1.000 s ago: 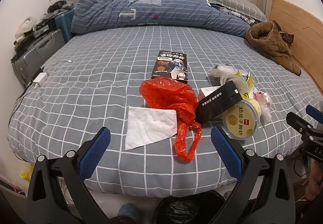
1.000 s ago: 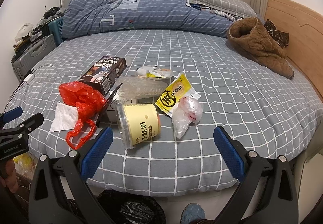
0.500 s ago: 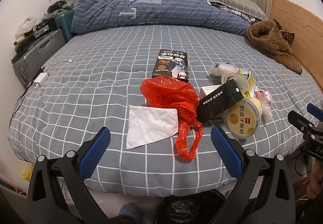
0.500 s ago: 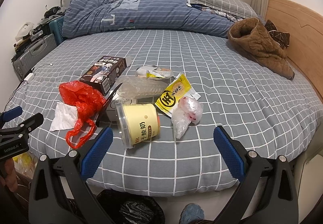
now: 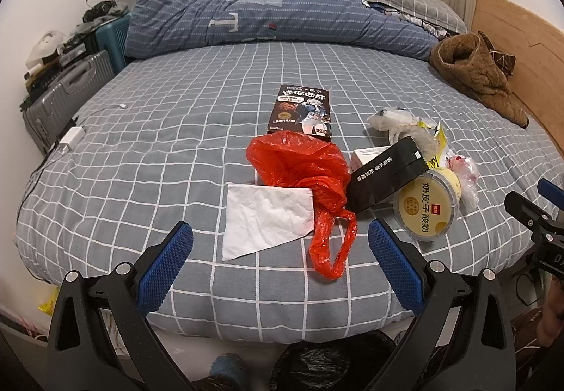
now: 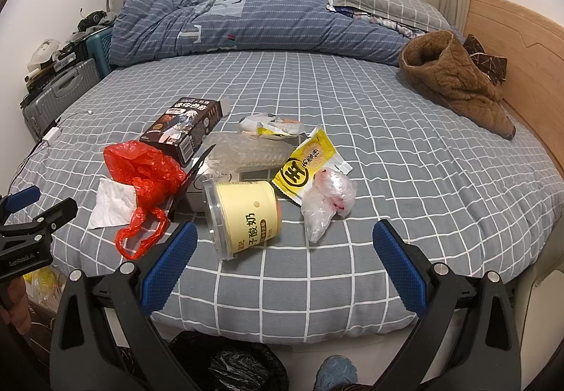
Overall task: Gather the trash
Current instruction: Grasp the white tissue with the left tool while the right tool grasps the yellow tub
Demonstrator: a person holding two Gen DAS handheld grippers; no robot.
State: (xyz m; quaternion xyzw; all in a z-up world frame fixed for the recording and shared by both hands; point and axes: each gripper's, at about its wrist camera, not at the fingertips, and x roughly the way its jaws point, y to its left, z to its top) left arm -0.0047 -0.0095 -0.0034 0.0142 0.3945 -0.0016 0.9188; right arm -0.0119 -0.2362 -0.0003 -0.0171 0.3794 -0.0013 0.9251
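Trash lies on the grey checked bed [image 5: 148,151]: a red plastic bag [image 5: 303,169], a white tissue [image 5: 268,218], a dark snack box [image 5: 301,109], a black pouch [image 5: 384,176], a yellow yogurt tub [image 6: 243,222] on its side, a yellow wrapper [image 6: 306,165], a clear crumpled bag [image 6: 328,204] and bubble wrap [image 6: 246,155]. My left gripper [image 5: 280,257] hangs open just short of the tissue and red bag. Over the bed's near edge, my right gripper [image 6: 285,257] stands open in front of the tub. Neither holds anything.
A black bin bag [image 6: 239,366] sits on the floor below the bed's edge. A folded blue duvet [image 5: 275,21], a pillow [image 5: 402,0] and a brown jacket [image 5: 476,77] lie at the far side. Suitcases [image 5: 67,88] stand at the left; a charger cable [image 5: 70,137] lies there too.
Both grippers have crept slightly forward toward the trash on the bed. Nothing was picked up or shifted.
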